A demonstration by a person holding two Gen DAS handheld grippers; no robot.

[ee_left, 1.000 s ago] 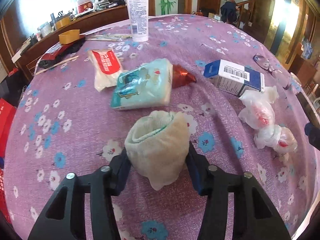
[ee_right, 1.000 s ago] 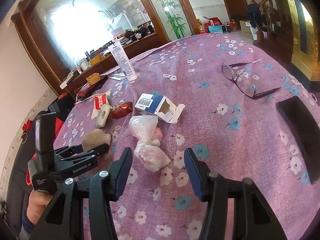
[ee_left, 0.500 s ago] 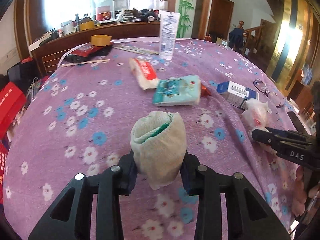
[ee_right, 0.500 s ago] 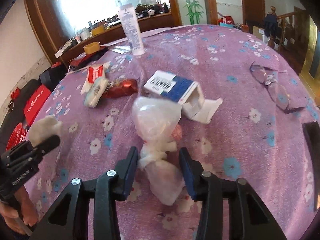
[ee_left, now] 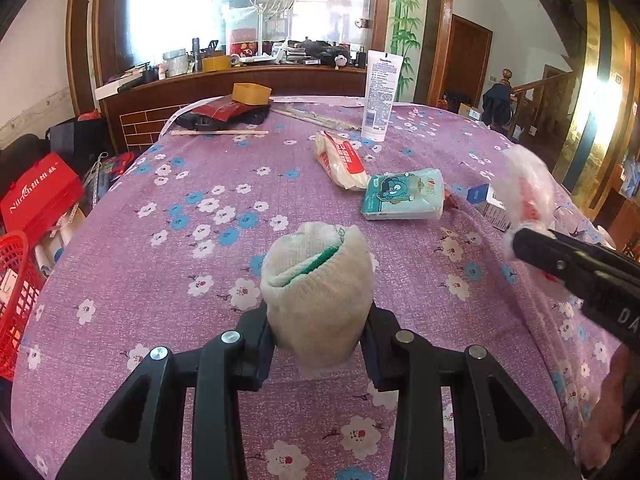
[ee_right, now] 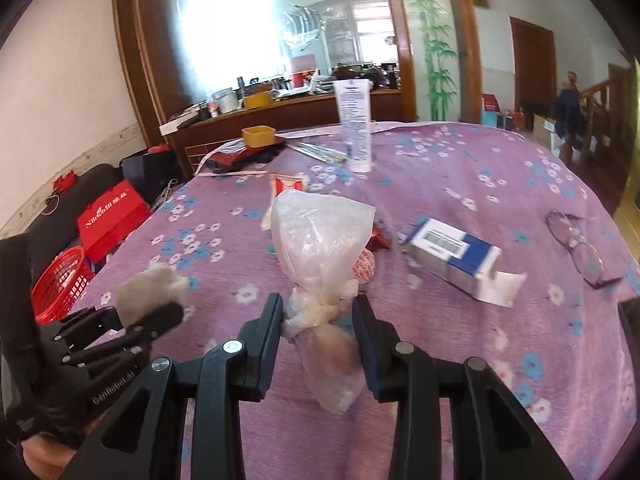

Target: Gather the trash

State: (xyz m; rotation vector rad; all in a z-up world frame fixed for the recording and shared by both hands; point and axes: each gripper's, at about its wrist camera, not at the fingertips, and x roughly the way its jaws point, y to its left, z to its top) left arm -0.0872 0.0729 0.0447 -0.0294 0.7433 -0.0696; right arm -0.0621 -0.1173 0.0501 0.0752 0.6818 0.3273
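The left gripper (ee_left: 318,336) has its fingers (ee_left: 256,344) closed on a cream rolled cloth (ee_left: 316,292) with a green strip showing in its fold, lifted clear of the purple flowered cloth of the worktop (ee_left: 160,264). The right gripper (ee_right: 318,324) pinches a knotted clear plastic bag (ee_right: 320,248) at its neck; its fingers (ee_right: 266,332) have just been closing, with the bag between them and its tail hanging below the pinch.

Each view catches the other tool from the side. In the left wrist view the right gripper enters at the right edge with the bag a pale blur above it. In the right wrist view the left gripper sits low on the left with the cloth wad at its tip, and part of a hand (ee_right: 44,452) shows under it.

The left wrist view alone shows the teal tissue pack (ee_left: 402,198) — flat on the worktop, touching the red-and-white packet (ee_left: 342,160) behind it. The right wrist view hides both behind the bag, but shows the whole blue-and-white box (ee_right: 452,256) with its end flap open and a pair of glasses (ee_right: 578,248) near the right edge. Something red (ee_right: 378,240) lies just beside the bag, possibly a wrapper; it is too blurred to tell.

Both views show the white tube (ee_left: 380,96) standing upright at the far side and a red basket (ee_right: 60,280) off the worktop to the left.
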